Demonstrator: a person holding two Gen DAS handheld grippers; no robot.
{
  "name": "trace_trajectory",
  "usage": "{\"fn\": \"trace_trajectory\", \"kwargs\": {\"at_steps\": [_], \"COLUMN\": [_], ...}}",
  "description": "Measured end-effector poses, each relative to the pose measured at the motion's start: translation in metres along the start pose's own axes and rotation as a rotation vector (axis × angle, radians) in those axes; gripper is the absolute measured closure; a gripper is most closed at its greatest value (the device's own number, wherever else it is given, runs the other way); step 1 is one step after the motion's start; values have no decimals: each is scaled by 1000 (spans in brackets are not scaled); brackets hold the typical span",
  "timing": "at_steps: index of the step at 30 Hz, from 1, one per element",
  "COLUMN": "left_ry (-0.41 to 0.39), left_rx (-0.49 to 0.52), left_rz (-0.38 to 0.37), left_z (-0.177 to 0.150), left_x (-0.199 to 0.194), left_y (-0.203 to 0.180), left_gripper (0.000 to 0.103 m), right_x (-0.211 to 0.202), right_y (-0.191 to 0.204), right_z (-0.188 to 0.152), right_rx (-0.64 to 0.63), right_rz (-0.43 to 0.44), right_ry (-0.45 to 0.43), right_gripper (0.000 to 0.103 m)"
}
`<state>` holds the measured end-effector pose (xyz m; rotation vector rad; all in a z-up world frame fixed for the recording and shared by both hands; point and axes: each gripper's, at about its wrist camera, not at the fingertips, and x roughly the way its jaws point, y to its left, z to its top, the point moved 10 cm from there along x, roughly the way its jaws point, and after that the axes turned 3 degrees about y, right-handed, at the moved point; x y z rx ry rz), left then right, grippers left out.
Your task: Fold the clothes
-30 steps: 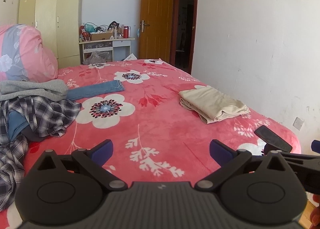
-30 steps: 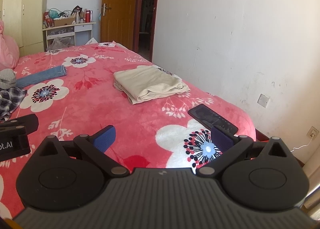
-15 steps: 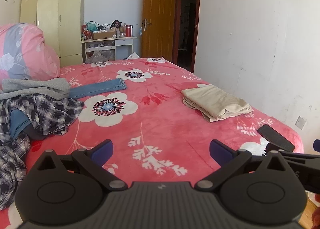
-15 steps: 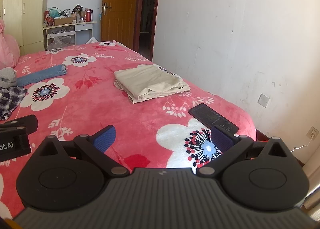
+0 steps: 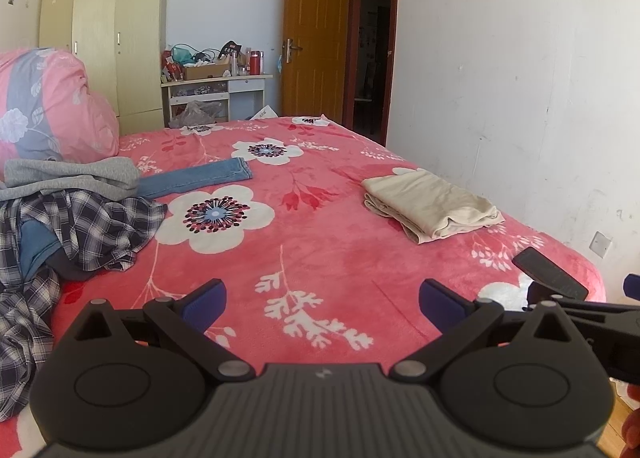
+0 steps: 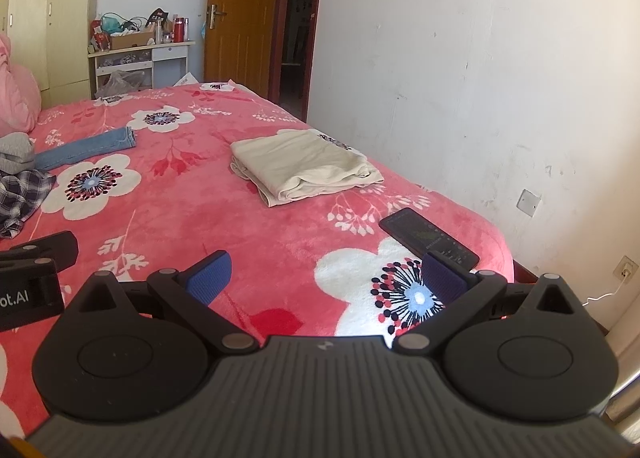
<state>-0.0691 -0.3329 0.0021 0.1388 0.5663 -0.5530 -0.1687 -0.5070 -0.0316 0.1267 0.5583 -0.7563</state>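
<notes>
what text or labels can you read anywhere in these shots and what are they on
"ot.AI": white letters on the side of the left tool, cut off by the right wrist view's edge, so the start is missing.
Phone on the bed: screen is lit with lines of text, too small to read.
Items on the desk: packaging print too blurred to read.
Nothing else legible.

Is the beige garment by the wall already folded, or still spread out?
Folded. The beige garment lies as a compact rectangle with stacked layers showing along its near edge, apart from the loose clothes pile.
</notes>
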Motion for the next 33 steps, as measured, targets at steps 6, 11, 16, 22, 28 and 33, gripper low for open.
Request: {"fn": "trace_trajectory", "kwargs": {"at_steps": [6,11,16,22,28,33], "left_ry": [4,9,10,9,10,9], "left_rx": [1,2,3,2,1,-3], "left_rz": [-5,-9,-11,-10,-8,-5], "left_z": [-1,-2,-2,-2,-1,0], "left_x": [0,1,0,0,-1,-2], "left_y": [-1,-2,-3,-3,-3,-2], "left_gripper": [0,0,0,0,0,0], "right_x": [0,-1,-1,-1,0,-1], "right_y": [-1,-1,0,0,0,1], "right_z": [0,1,1,1,2,2], "right_rx": [2,4,5,3,3,2], "right_rz": [-2,-3,1,3,5,6], "right_ry": [0,0,0,-2,-2,-3], "right_gripper": [1,1,1,1,1,1]}}
